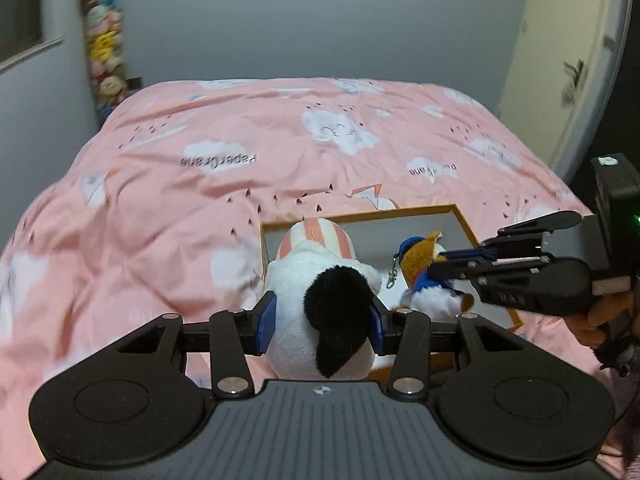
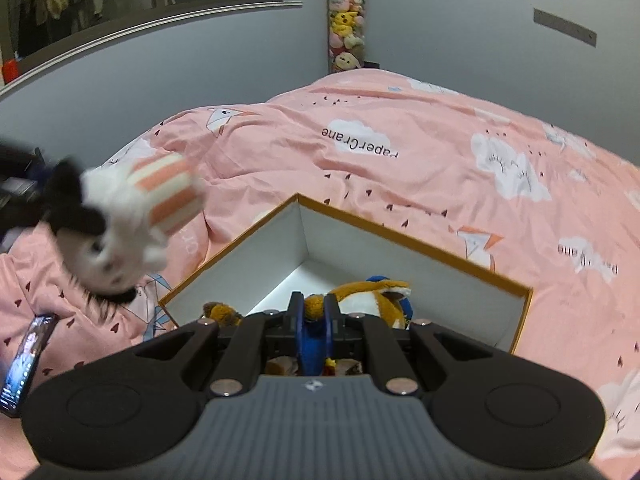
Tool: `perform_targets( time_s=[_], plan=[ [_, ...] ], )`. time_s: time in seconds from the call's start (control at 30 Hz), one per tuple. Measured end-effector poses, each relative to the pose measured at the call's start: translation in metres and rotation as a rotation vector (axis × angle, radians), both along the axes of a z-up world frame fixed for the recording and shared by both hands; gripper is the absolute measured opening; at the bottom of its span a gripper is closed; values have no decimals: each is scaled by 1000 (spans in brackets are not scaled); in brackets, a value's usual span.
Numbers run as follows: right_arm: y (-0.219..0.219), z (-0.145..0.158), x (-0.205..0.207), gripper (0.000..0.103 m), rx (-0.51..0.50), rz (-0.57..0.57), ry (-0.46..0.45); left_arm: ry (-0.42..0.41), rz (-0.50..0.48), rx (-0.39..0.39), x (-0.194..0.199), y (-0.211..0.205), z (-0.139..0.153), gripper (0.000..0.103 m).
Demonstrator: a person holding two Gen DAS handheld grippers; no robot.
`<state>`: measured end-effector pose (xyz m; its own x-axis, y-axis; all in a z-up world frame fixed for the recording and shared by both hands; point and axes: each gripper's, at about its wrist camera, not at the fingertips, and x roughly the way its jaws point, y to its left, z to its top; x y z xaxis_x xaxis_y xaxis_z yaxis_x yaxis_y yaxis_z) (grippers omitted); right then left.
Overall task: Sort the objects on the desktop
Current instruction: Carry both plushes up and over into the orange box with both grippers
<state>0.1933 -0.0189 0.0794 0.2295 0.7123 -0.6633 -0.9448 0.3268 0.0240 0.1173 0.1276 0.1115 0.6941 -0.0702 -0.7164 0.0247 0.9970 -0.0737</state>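
Note:
My left gripper [image 1: 322, 320] is shut on a white plush dog [image 1: 320, 280] with a black ear and a pink striped hat, held in the air above the pink bed cover. In the right wrist view the same dog [image 2: 132, 216] hangs blurred at the left. My right gripper [image 2: 314, 312] is shut on an orange fox plush [image 2: 372, 296] in blue clothes. It holds the fox just over the open white box with an orange rim [image 2: 420, 240]. The left wrist view shows that gripper [image 1: 440, 266] pinching the fox [image 1: 416, 268] over the box [image 1: 400, 212].
A pink bed cover [image 1: 240, 184] with cloud prints fills the scene. A phone [image 2: 24, 364] lies on it at the left. A tall clear tube of plush toys [image 2: 346, 20] stands in the wall corner. A person's hand [image 1: 600, 320] grips the right tool. A pale door [image 1: 560, 60] stands at the right.

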Motion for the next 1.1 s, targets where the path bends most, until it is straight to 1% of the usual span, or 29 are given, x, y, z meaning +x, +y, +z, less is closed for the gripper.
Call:
perform_targets(
  time_s=[0.07,0.17,0.23,0.33,0.4,0.53,0.7,0.8,0.87,0.93,1.1],
  plan=[
    [4,0,3,10,-6,8,-11,31,-28,12,21,0,-1,52],
    [11,-4,7,10,-15,21,-20,80,-62,2,47,2,-9,52],
    [16,-9,11,10,-25,29,-19,116,-95,23,63,-3,-21,52],
    [22,-18,16,10,-43,40,-14,176,-118,68,77,-12,-44,52],
    [25,-27,19,10,-58,46,-4,199,-135,80,84,-16,-57,52],
    [28,-43,24,10,-85,64,26,249,-166,95,91,-22,-83,52],
    [31,-61,20,10,-114,145,29,317,-180,100,95,-25,-110,52],
    [37,-71,19,10,-130,192,56,348,-170,114,96,-24,-124,52],
    [41,-77,18,10,-139,220,75,364,-158,118,98,-23,-129,52],
    [45,-82,15,10,-148,244,71,382,-155,118,100,-20,-134,53],
    [55,-89,8,10,-161,300,74,441,-187,116,103,-16,-143,55]
  ],
)
